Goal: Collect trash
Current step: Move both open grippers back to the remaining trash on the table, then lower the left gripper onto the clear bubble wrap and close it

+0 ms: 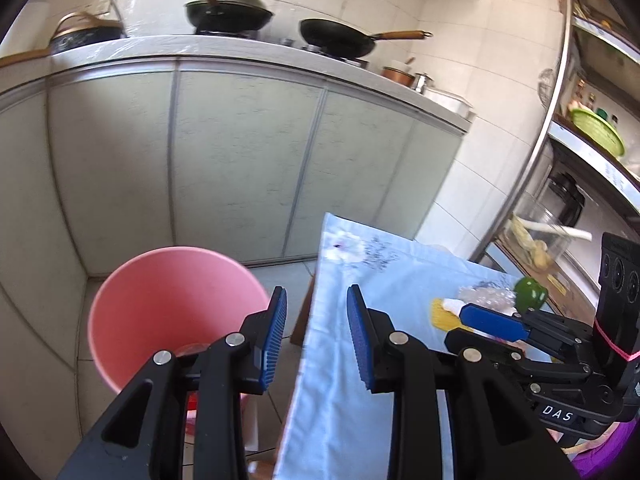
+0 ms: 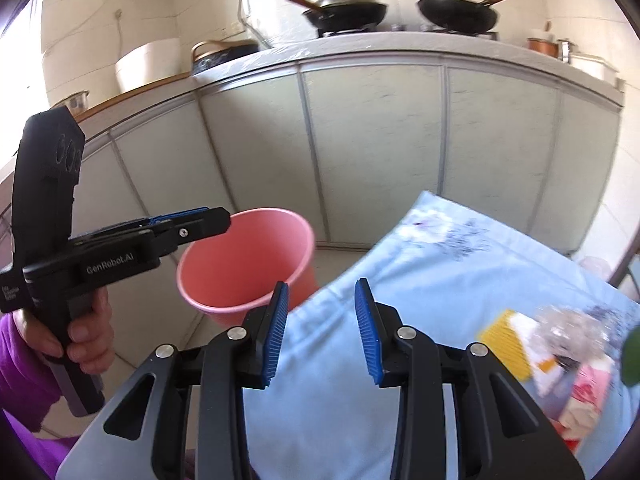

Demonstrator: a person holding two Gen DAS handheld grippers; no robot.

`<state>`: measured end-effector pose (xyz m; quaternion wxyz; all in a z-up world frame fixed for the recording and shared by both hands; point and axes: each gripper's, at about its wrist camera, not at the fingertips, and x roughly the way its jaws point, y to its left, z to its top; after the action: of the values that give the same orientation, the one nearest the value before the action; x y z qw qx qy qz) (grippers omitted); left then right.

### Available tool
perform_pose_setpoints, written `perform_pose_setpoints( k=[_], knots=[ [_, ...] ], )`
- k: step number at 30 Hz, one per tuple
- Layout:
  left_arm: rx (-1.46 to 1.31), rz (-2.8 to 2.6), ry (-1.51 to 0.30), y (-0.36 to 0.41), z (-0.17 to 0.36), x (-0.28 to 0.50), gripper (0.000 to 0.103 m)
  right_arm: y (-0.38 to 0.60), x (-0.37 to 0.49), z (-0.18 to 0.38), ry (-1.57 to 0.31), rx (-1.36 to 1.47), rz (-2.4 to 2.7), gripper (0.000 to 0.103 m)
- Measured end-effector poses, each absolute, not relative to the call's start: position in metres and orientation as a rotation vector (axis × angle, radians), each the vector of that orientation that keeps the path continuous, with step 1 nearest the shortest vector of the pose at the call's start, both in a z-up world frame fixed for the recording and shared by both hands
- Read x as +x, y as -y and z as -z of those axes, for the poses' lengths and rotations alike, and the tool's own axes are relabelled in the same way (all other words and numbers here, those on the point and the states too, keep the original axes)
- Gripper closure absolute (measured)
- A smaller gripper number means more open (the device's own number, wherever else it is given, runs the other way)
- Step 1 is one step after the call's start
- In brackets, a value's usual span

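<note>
A pink bin (image 1: 168,304) stands on the floor left of a table with a light blue cloth (image 1: 360,360); it also shows in the right wrist view (image 2: 244,264). My left gripper (image 1: 316,336) is open and empty, over the gap between bin and table edge. My right gripper (image 2: 322,330) is open and empty above the cloth. Trash lies on the cloth's right side: a yellow and white packet (image 2: 508,340), crumpled clear plastic (image 2: 568,328), a red and white wrapper (image 2: 588,396) and a green item (image 2: 632,356). In the left wrist view the right gripper (image 1: 492,320) hovers by the packet (image 1: 440,314).
Pale cabinet doors (image 1: 240,160) run behind the bin under a counter with two black woks (image 1: 228,10) (image 1: 340,36) and pots. A metal shelf rack (image 1: 592,140) with a green basket stands at the right. Floor tiles show around the bin.
</note>
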<state>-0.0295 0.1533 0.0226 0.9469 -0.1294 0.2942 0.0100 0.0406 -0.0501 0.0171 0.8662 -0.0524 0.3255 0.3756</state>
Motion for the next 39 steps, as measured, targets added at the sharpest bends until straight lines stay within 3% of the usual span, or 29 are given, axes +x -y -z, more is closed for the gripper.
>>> perform_pose_setpoints(
  k=[21, 39],
  knots=[
    [-0.116, 0.32, -0.671, -0.006, -0.009, 0.028, 0.073, 0.251, 0.021, 0.004, -0.653, 0.035, -0.294, 0.068],
    [-0.013, 0.495, -0.815, 0.08, 0.034, 0.061, 0.07, 0.288, 0.018, 0.045, -0.748, 0.124, -0.198, 0.068]
  ],
)
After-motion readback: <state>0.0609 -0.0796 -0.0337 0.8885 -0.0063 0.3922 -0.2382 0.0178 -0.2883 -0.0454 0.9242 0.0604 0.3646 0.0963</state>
